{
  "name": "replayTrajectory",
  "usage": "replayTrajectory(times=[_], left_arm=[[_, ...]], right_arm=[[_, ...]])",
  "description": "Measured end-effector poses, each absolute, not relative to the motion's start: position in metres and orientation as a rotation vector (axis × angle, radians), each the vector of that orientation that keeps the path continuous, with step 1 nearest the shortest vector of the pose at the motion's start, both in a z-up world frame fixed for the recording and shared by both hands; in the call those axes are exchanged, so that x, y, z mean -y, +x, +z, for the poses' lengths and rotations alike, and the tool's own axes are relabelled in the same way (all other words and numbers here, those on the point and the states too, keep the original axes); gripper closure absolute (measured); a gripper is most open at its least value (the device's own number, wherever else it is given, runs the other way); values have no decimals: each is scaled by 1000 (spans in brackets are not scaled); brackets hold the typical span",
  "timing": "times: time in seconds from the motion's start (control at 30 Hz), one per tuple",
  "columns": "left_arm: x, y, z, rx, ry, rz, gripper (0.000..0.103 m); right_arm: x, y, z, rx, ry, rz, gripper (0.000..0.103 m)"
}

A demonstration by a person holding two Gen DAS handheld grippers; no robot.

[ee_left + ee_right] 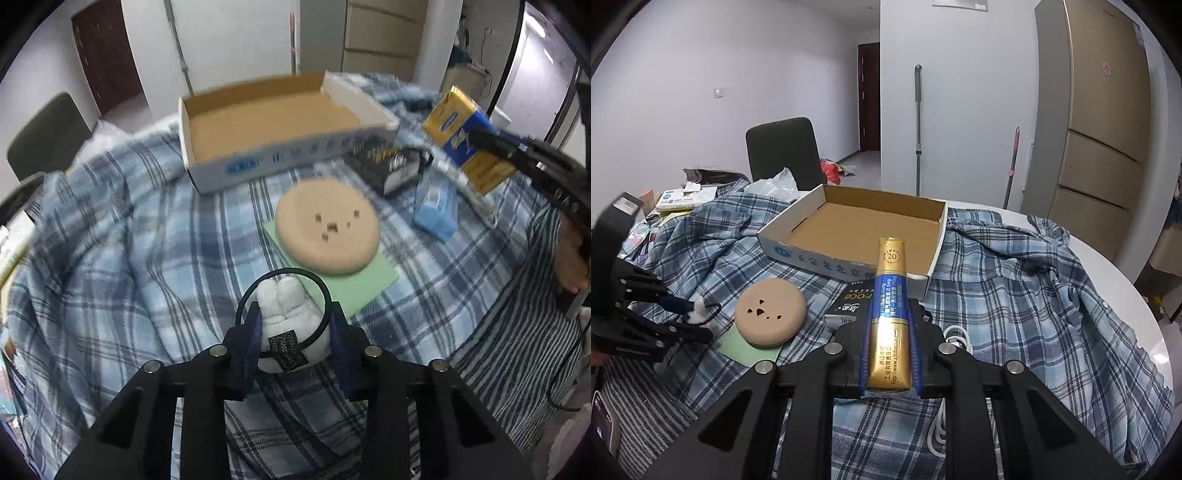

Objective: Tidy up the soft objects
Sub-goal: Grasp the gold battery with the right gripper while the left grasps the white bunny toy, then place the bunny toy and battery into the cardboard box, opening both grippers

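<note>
My left gripper (291,325) is shut on a small white plush bunny (286,317) with a black elastic loop, held above the plaid cloth; it also shows in the right wrist view (696,314). My right gripper (890,332) is shut on a gold and blue carton (890,317), held above the table; the carton shows at the right of the left wrist view (467,138). An open cardboard box (273,122) sits beyond, also seen in the right wrist view (857,229). A round tan cushion (327,232) lies on a green sheet (354,284).
A blue plaid cloth (129,258) covers the table. A black pack (391,166), a light blue packet (436,206) and a white cable (956,336) lie near the box. A chair (783,151) and clutter (683,199) stand at the far left.
</note>
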State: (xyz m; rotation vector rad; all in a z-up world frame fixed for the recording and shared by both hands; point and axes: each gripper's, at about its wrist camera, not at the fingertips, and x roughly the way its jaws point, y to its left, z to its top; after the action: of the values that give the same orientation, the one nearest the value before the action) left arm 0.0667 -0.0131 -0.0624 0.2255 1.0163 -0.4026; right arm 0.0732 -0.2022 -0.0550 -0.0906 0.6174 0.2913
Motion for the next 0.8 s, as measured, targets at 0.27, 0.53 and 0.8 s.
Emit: replayTrajectory(times=[0.27, 0.53, 0.8], left_arm=[[19, 46, -24, -666, 105, -433, 67], [19, 35, -24, -542, 94, -397, 67], [23, 31, -1, -462, 74, -362, 67]], right_arm=[[200, 62, -48, -510, -87, 317, 86], [193, 55, -49, -476, -112, 329, 86], [194, 53, -37, -425, -114, 295, 86]])
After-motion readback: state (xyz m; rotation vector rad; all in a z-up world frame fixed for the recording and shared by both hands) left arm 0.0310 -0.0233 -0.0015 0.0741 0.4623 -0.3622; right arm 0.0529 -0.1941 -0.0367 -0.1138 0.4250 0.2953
